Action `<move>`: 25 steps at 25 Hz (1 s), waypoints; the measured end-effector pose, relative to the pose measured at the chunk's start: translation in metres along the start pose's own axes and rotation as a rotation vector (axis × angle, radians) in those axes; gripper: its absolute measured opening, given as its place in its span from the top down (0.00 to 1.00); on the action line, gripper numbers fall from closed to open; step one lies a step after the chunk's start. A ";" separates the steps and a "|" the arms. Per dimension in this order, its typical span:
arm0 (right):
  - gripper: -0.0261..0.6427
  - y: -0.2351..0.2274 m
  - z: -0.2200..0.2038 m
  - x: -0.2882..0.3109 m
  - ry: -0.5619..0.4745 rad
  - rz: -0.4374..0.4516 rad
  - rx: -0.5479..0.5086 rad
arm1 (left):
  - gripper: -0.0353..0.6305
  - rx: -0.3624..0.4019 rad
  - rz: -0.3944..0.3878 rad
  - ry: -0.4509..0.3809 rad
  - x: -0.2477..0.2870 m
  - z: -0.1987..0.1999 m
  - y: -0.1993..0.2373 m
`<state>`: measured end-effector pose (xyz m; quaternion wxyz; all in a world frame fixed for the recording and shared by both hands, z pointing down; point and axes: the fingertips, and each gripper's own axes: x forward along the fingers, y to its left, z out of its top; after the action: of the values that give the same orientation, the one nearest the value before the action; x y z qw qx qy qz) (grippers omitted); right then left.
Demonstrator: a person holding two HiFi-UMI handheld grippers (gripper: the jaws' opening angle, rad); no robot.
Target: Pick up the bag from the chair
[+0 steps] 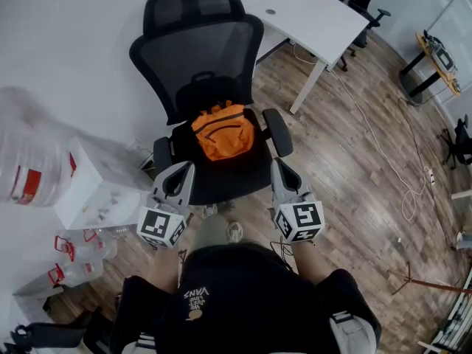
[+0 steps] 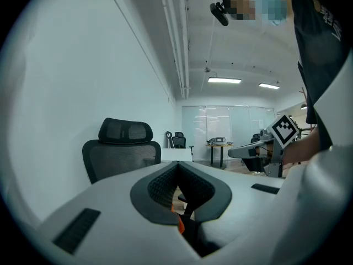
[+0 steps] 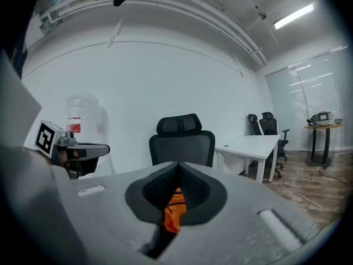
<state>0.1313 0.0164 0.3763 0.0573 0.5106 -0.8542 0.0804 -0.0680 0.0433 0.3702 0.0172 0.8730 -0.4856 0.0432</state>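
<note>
Wood flooring point(image 1: 354, 168) is seen around a black mesh office chair point(image 1: 225, 177). At its near left edge the left gripper point(image 1: 179, 171) is held closed and empty. The orange backpack point(image 1: 223, 131) is propped on that chair, farther off and midway between both grippers. The right gripper point(image 1: 280, 169), likewise closed on nothing, is judged equally near.

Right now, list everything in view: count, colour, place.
bag: one, orange, on the chair seat
office chair: one, black mesh, by the white wall, ahead of the person
desk: one, white, right of the chair
water jug: one, clear with a red label, far left
box: one, white, left of the chair
small bottles: a few, clear with red handles, floor at lower left
cable: one, white, on the wood floor at right
left gripper: one, grey, jaws together, empty, before the seat's front
right gripper: one, grey, jaws together, empty, before the seat's front
</note>
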 end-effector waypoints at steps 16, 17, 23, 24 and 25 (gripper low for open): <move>0.96 -0.008 0.014 0.073 0.008 -0.010 -0.010 | 0.94 -0.003 -0.016 0.018 0.049 -0.002 0.057; 0.96 -0.009 0.014 0.079 0.008 -0.009 -0.009 | 0.94 -0.004 -0.014 0.017 0.052 -0.003 0.061; 0.96 -0.014 0.017 0.109 0.007 -0.009 -0.005 | 0.94 -0.015 -0.029 0.032 0.072 -0.011 0.079; 0.96 -0.015 0.017 0.114 0.007 -0.011 -0.005 | 0.94 -0.016 -0.032 0.034 0.075 -0.012 0.082; 0.96 -0.016 0.017 0.118 0.007 -0.014 -0.005 | 0.94 -0.018 -0.034 0.036 0.078 -0.014 0.085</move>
<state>0.0900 -0.0963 0.3822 0.0619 0.5160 -0.8506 0.0795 -0.1001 -0.0662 0.3904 0.0344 0.8801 -0.4705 0.0543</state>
